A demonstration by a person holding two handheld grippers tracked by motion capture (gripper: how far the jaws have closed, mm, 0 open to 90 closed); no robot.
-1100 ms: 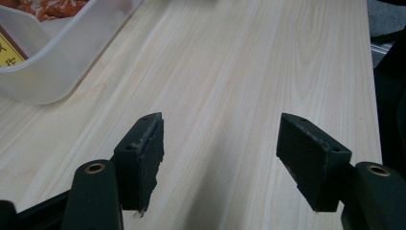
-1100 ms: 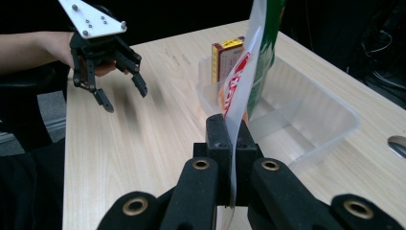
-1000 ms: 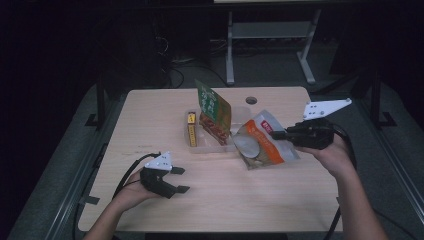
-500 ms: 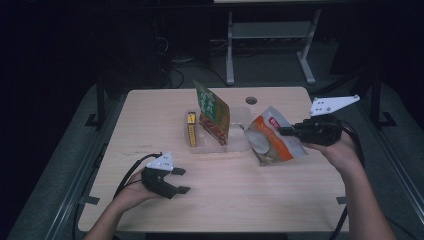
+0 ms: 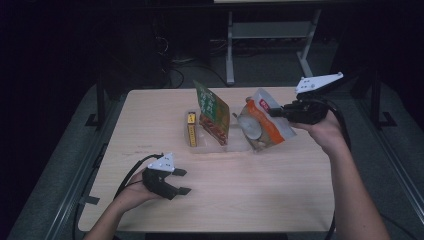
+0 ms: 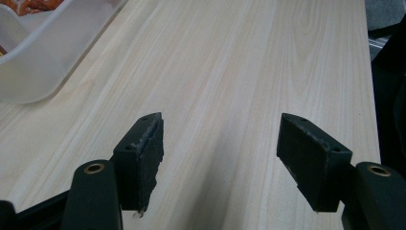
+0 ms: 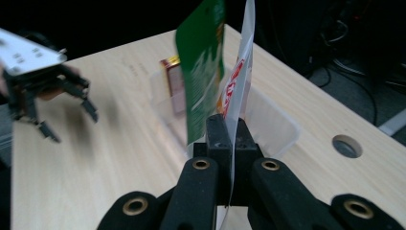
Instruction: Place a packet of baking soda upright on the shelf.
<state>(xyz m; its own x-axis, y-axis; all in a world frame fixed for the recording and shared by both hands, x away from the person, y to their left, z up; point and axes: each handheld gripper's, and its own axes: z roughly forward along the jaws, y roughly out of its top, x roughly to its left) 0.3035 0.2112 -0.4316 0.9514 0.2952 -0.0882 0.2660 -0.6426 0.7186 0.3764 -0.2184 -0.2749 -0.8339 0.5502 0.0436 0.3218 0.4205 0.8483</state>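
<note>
Right tongs (image 5: 278, 111) clamp a white-orange pouch (image 5: 262, 126) above the clear tray (image 5: 235, 146), which holds a green pouch (image 5: 212, 111) and yellow box (image 5: 191, 129). Left tongs (image 5: 183, 181) gape empty on the worktop (image 5: 250, 190).

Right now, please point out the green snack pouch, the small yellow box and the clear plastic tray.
green snack pouch (image 5: 212, 106), high view, on its front face
small yellow box (image 5: 191, 129), high view, on its top side
clear plastic tray (image 6: 33, 67), left gripper view, on its outer wall

In the left gripper view the clear tray (image 6: 43, 57) is cut off by the top and left edges, and in the right gripper view the green packet (image 7: 203, 67) hides most of the white pouch (image 7: 242, 72) behind it.
</note>
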